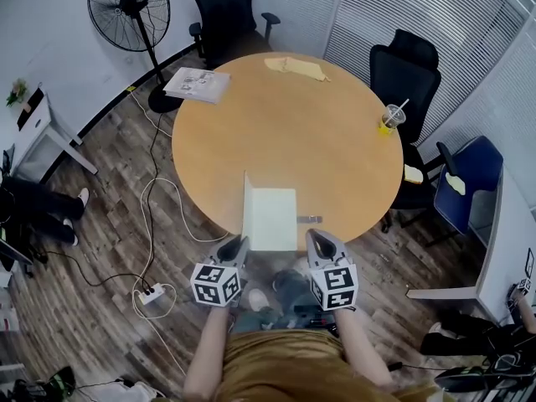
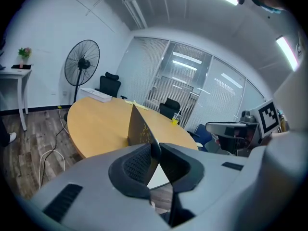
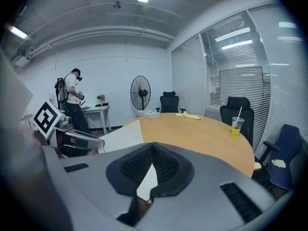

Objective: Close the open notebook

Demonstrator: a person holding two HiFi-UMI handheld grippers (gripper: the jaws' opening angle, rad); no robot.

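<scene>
The raised cover (image 2: 139, 126) of the notebook (image 1: 270, 229) stands edge-on inside the slightly parted left gripper (image 2: 156, 149) (right gripper (image 3: 152, 150) clenched beside the flat page (image 1: 283, 212)); closing means swinging it rightward.

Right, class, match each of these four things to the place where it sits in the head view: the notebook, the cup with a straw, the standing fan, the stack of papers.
Things:
1. notebook
2. cup
3. fan
4. papers

Places:
A. on the floor, beyond the far left of the table
B. at the table's right edge
C. at the table's near edge, one cover standing up
D. at the table's far left edge

Pairs: 1-C, 2-B, 3-A, 4-D
</scene>
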